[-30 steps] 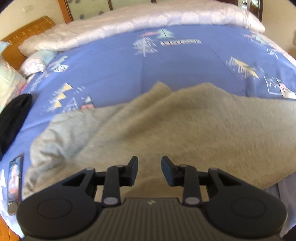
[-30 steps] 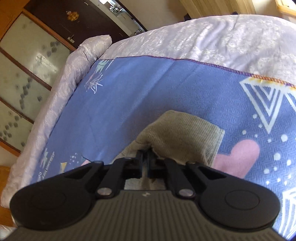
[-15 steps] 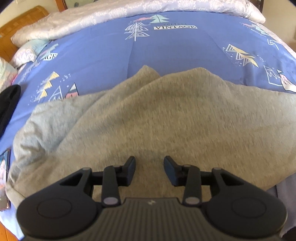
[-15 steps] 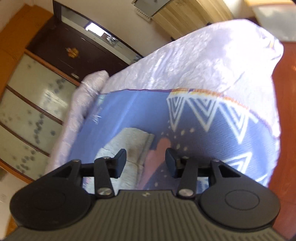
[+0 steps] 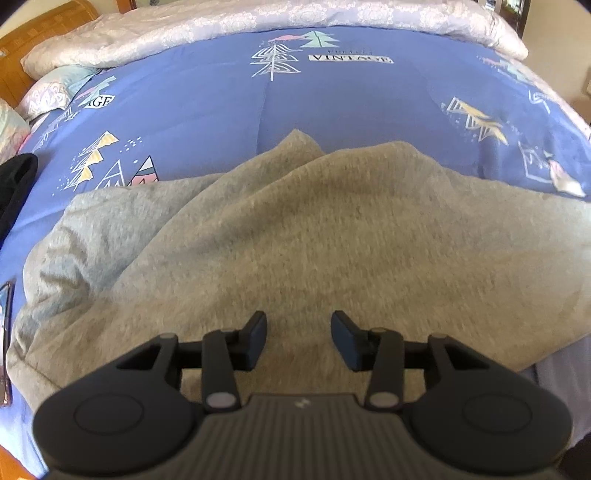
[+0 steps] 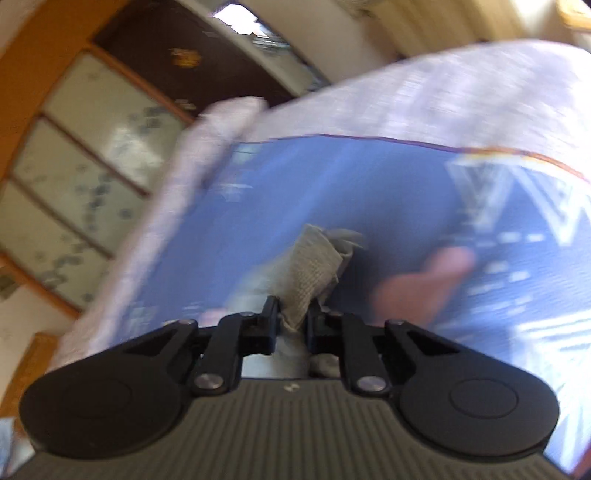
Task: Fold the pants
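Observation:
The grey pants [image 5: 295, 236] lie spread across the blue patterned bedspread [image 5: 332, 103] in the left wrist view, with one layer folded over another on the left. My left gripper [image 5: 298, 338] is open and empty just above the pants' near edge. In the blurred right wrist view, my right gripper [image 6: 291, 317] is shut on a bunched end of the grey pants [image 6: 310, 266], held above the bedspread [image 6: 332, 192].
A black garment [image 5: 14, 184] lies at the bed's left edge, with a phone-like object [image 5: 5, 332] below it. Pillows [image 5: 48, 96] and a wooden headboard [image 5: 44, 29] are at the far left. A pale quilt [image 5: 295, 14] runs along the far side. A glass-panelled cabinet [image 6: 81, 166] stands beyond the bed.
My right gripper was open half a second ago; it is now shut on the pant end and moving fast. My left gripper has stayed open over the pants with little motion.

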A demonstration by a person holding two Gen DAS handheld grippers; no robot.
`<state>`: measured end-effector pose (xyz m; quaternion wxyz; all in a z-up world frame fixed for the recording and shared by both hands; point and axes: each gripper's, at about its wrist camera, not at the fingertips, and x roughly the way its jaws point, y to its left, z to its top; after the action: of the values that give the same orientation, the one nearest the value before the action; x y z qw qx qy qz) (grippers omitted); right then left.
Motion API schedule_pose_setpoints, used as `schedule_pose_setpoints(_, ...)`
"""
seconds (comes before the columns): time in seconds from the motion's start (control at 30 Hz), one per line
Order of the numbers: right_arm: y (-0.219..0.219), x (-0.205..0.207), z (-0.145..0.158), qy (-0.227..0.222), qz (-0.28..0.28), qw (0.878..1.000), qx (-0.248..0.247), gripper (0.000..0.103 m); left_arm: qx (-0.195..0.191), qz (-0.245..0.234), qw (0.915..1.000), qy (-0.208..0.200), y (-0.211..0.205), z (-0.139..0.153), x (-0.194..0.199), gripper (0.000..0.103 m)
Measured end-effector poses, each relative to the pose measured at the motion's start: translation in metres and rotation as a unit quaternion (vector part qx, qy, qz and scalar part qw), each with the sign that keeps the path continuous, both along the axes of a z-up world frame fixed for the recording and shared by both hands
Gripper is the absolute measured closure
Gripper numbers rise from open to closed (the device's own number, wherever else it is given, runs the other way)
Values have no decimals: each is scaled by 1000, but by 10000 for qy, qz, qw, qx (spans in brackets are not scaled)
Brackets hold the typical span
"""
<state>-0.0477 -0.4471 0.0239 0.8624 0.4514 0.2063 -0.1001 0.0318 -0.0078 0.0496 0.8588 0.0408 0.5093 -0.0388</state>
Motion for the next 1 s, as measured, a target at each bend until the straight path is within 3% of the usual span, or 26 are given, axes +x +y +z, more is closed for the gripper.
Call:
schedule_pose_setpoints(0.13, 65, 15, 45, -477, 813, 9945, -448, 86, -582, -41, 9983, -70, 9, 12, -2, 62)
schedule_pose_setpoints(0.27, 162, 38, 70, -726, 2030, 9708, -1055, 86, -1535, -133, 9881, 25, 19, 21, -2, 60)
schedule_pose_setpoints(0.37, 233, 56, 64, -676, 2862, 9480, -1214, 86, -2006, -102, 9794, 206, 27, 17, -1, 60)
schedule_pose_setpoints(0.53, 324, 73, 32, -244, 3844, 9088, -1602, 85, -1979, 100, 9799, 219, 41, 8, -2, 59)
schedule_pose_setpoints(0.63, 349, 81, 17, 3, 4115, 8898, -1974, 65, -2064, 178, 9779, 289, 50, 4, 0, 59)
schedule_pose_setpoints(0.67, 347, 81, 20, -112, 4208, 8869, -1904, 50, -2092, 173, 9773, 281, 51, 4, 0, 59)
schedule_pose_setpoints(0.7, 345, 80, 25, -185, 4269, 8856, -1819, 39, -2124, 145, 9767, 258, 50, 5, 1, 58)
schedule_pose_setpoints(0.77, 333, 70, 37, -390, 4325, 8845, -1706, 37, -2193, 42, 9754, 206, 45, 7, 3, 54)
schedule_pose_setpoints(0.83, 313, 60, 47, -577, 4119, 8954, -1593, 37, -2207, -96, 9751, 164, 36, 9, 6, 50)
schedule_pose_setpoints(0.9, 288, 49, 50, -665, 3783, 9136, -1333, 38, -2161, -289, 9758, 153, 21, 9, 11, 50)
schedule_pose_setpoints(0.93, 274, 45, 51, -654, 3571, 9236, -1230, 39, -2125, -347, 9764, 159, 14, 9, 13, 50)
schedule_pose_setpoints(1.0, 252, 39, 47, -513, 3128, 9405, -1225, 65, -1977, -378, 9793, 207, -1, 3, 21, 58)
